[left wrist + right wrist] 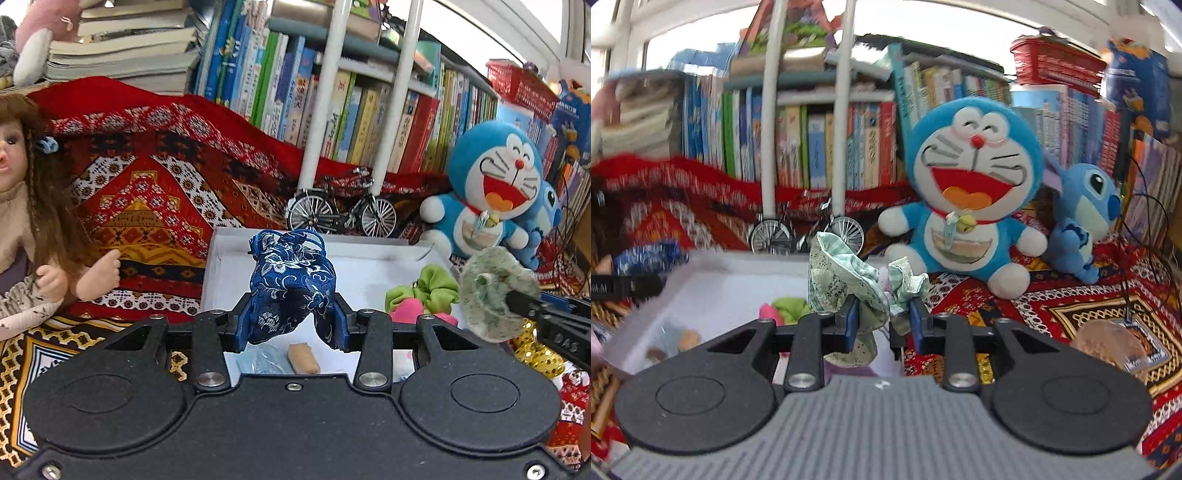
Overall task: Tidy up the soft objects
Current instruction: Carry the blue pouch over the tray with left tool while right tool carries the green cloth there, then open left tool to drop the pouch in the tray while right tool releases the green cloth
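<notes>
My left gripper (291, 308) is shut on a dark blue brocade drawstring pouch (291, 273), which hangs over a white box (369, 258). In the box lie a green scrunchie (432, 284), a pink soft item (406, 310) and a tan piece (304, 358). My right gripper (882, 314) is shut on a pale green floral fabric piece (834, 280) with a frilled edge, above the white box's (731, 280) right side. The left wrist view shows the right gripper (513, 299) with that fabric (487, 295) at the right. The left gripper (628, 286) appears blurred at the right wrist view's left edge.
A patterned red cloth (155, 192) covers the surface. A doll (22, 206) sits left, a toy bicycle (340, 210) behind the box, a blue cat plush (971, 192) and a blue alien plush (1082, 221) right. Bookshelves (280, 85) stand behind. A gold item (535, 354) lies near the box.
</notes>
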